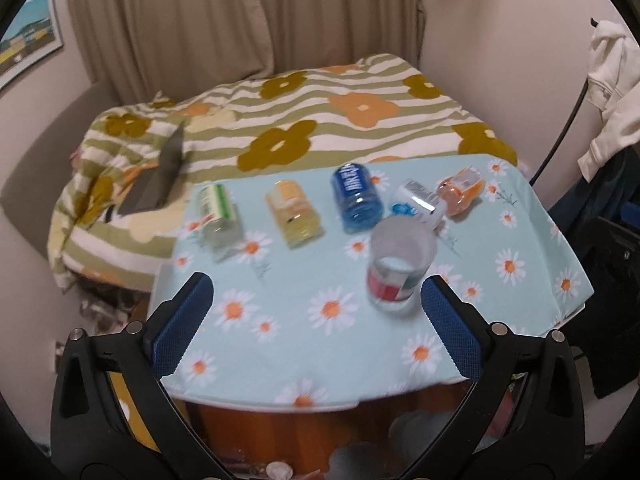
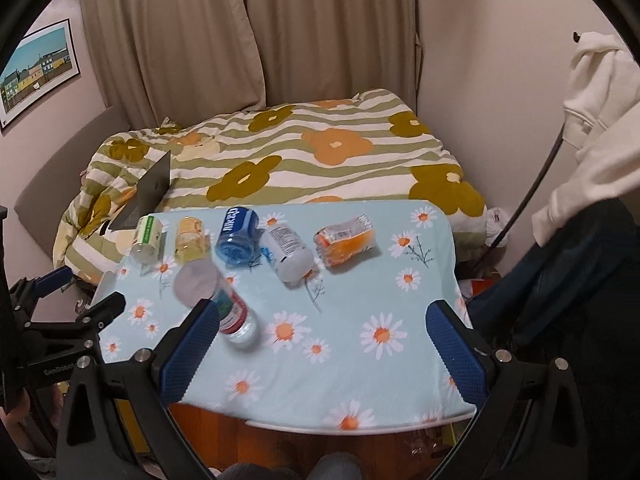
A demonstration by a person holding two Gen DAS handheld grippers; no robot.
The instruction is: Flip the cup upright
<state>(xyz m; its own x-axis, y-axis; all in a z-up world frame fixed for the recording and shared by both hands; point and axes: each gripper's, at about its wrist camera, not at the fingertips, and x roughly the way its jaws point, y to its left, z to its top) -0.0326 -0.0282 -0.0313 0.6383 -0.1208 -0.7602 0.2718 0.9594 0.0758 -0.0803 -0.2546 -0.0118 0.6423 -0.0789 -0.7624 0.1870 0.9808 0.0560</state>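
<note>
A clear cup with a red, white and green band (image 1: 398,268) stands with its mouth up on the daisy tablecloth (image 1: 320,344); it also shows in the right wrist view (image 2: 218,300). Several cups lie on their sides in a row behind it: green-and-white (image 1: 219,212), yellow (image 1: 293,213), blue (image 1: 357,196), white (image 1: 416,203) and orange (image 1: 460,190). My left gripper (image 1: 316,320) is open and empty, its right finger just right of the cup. My right gripper (image 2: 324,344) is open and empty; its left finger (image 2: 188,352) covers part of the cup.
The table's near edge (image 1: 280,400) overhangs a wooden floor. Behind the table is a bed with a flowered striped quilt (image 1: 312,120) and a dark laptop (image 1: 160,176). White and dark clothes (image 2: 592,120) hang at the right. My left gripper shows at the right wrist view's left edge (image 2: 76,292).
</note>
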